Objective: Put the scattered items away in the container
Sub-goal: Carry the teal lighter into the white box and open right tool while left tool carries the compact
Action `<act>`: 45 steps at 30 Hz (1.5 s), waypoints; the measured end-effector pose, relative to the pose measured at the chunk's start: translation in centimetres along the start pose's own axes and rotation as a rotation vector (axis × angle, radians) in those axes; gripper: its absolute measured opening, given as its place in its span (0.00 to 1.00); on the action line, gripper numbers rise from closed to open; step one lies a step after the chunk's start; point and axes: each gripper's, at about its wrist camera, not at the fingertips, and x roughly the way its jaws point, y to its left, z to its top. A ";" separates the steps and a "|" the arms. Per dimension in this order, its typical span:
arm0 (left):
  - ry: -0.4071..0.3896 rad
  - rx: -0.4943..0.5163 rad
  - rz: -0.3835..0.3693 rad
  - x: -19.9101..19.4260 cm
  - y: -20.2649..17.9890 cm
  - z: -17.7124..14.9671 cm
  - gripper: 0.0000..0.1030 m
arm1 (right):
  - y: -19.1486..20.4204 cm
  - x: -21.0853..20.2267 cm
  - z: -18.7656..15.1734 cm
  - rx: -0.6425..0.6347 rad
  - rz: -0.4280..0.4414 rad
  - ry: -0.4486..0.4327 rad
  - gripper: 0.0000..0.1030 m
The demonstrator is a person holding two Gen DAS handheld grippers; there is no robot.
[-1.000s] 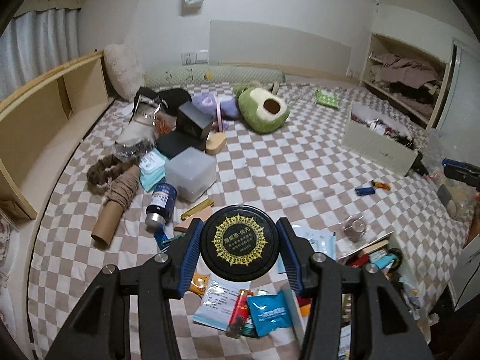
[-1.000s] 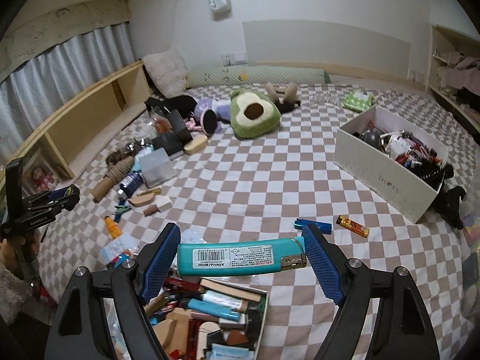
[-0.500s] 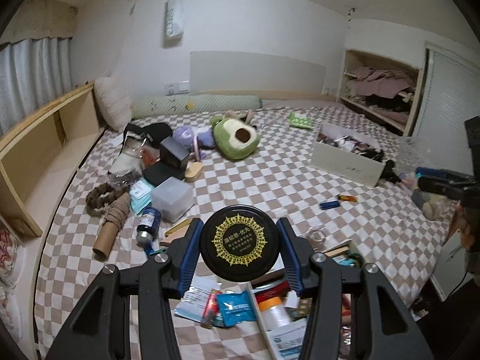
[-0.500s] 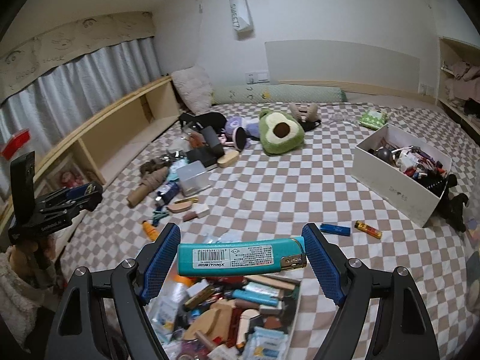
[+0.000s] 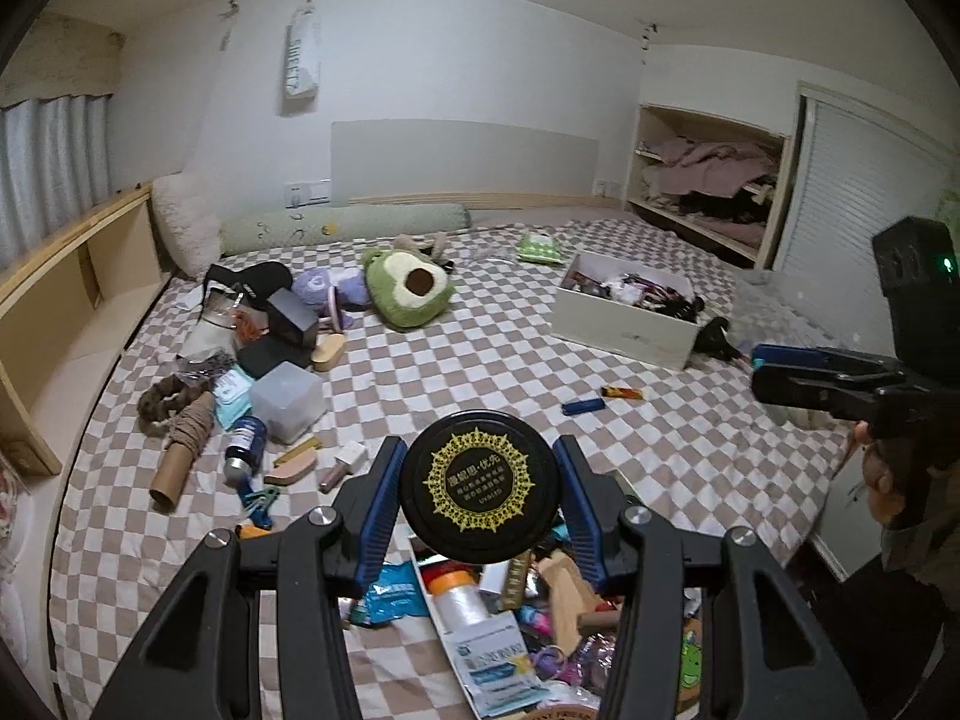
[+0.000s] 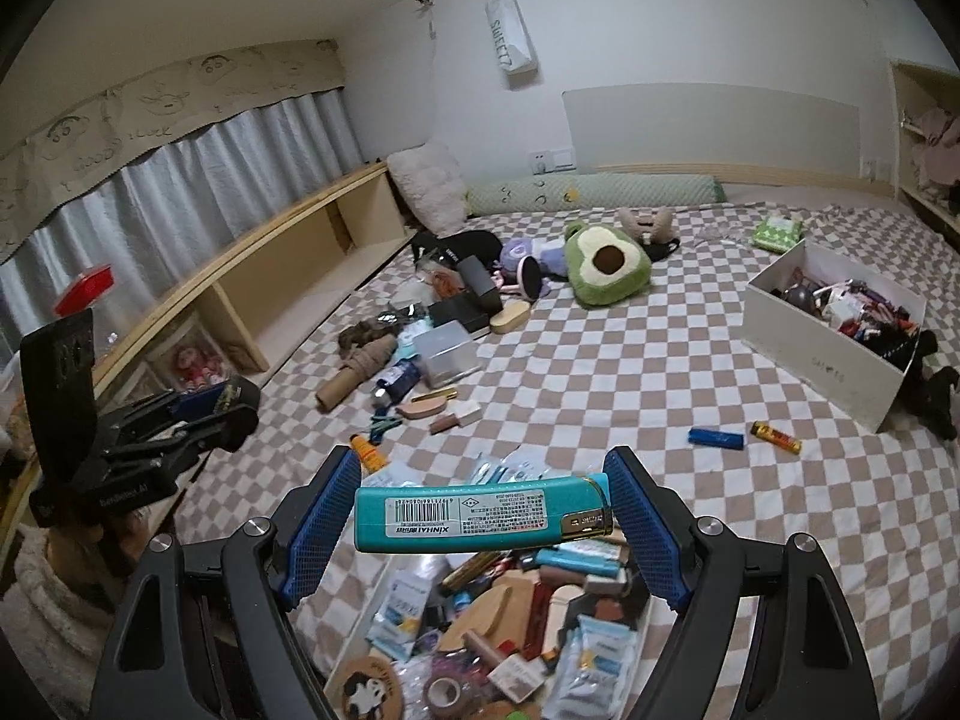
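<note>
Your round black tin (image 5: 482, 487) with the gold emblem sits clamped between the blue pads of your left gripper (image 5: 480, 501), held in the air above the crammed white box (image 5: 474, 648) at the near edge of the checkered bed (image 5: 480, 372). Your right gripper (image 6: 480, 525) grips a teal lighter (image 6: 483, 514) lengthwise, end to end, over that same box (image 6: 372, 606). A blue lighter (image 6: 716, 437) and an orange one (image 6: 776, 437) lie on the cover near a second white box (image 6: 822, 360)
</note>
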 end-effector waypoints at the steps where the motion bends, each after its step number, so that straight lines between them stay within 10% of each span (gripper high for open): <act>1: 0.006 0.008 -0.006 0.2 -0.3 -0.1 0.48 | 0.1 0.1 -0.1 -0.002 0.002 0.007 0.81; 45: 0.351 0.092 -0.083 10.1 -1.8 -6.0 0.48 | -1.8 12.6 -7.9 -0.196 -0.008 0.434 0.81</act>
